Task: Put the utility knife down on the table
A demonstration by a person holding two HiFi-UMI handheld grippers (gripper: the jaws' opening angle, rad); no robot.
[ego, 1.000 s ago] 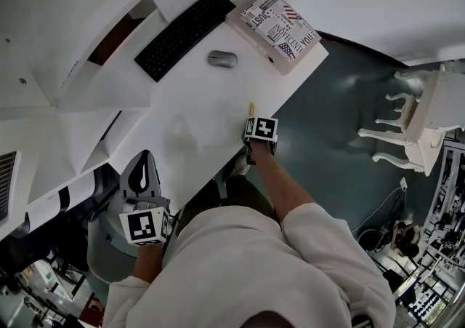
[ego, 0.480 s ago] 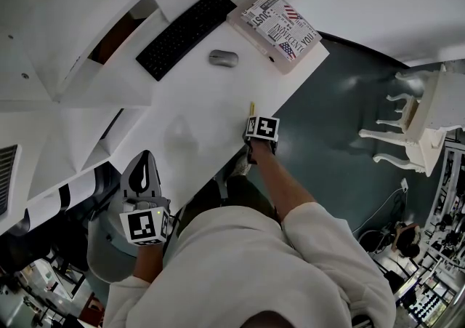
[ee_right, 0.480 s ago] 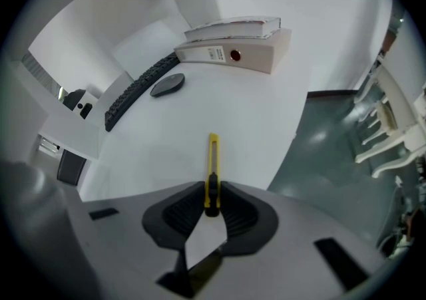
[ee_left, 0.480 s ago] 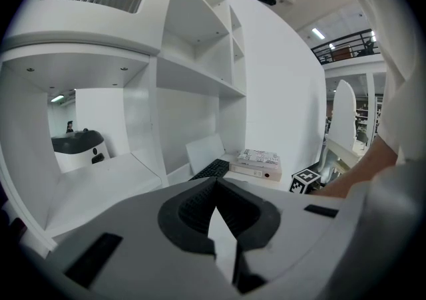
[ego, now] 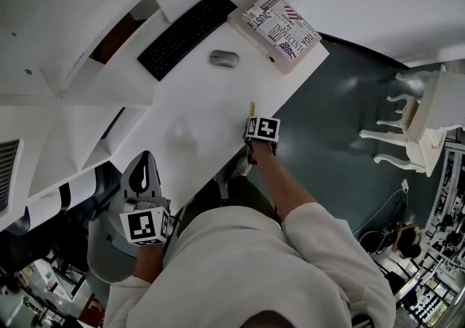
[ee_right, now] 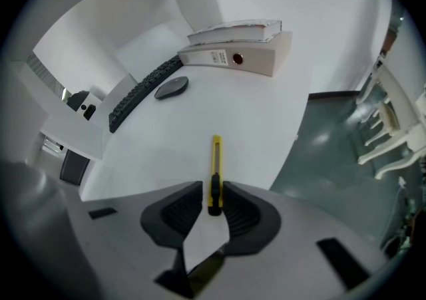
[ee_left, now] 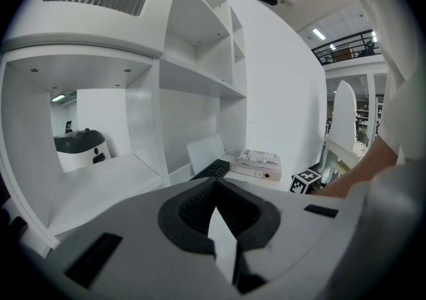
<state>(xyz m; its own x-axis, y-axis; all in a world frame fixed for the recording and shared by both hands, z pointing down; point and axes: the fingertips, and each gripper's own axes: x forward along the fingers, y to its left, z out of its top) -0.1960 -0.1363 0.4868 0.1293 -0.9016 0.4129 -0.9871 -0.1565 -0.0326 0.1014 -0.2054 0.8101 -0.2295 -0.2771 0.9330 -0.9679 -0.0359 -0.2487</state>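
1. Utility knife (ee_right: 215,165): a slim yellow body with a black slider. It points away from the right gripper (ee_right: 213,187) over the white worktop (ee_right: 259,112), near the front edge. Whether its underside already rests on the surface cannot be told.
2. Right fingers: parted only by the width of the body and closed on the knife's rear end, one pad on each side.
3. Left gripper (ee_left: 215,184): fingers closed together with nothing between them. It is held low at the person's side, away from the worktop.
4. Handling (judged): light, rigid and narrow. The smooth plastic sides are likely to pivot when held by the end alone. The best hold is across the two flat sides near the slider, clear of the blade end. Whether the blade is extended cannot be seen.
5. Change from one second earlier, head view: almost none. The right gripper's marker cube sits a trace farther right. The knife, keyboard (ego: 185,32), mouse (ego: 224,59) and left gripper have stayed in place.
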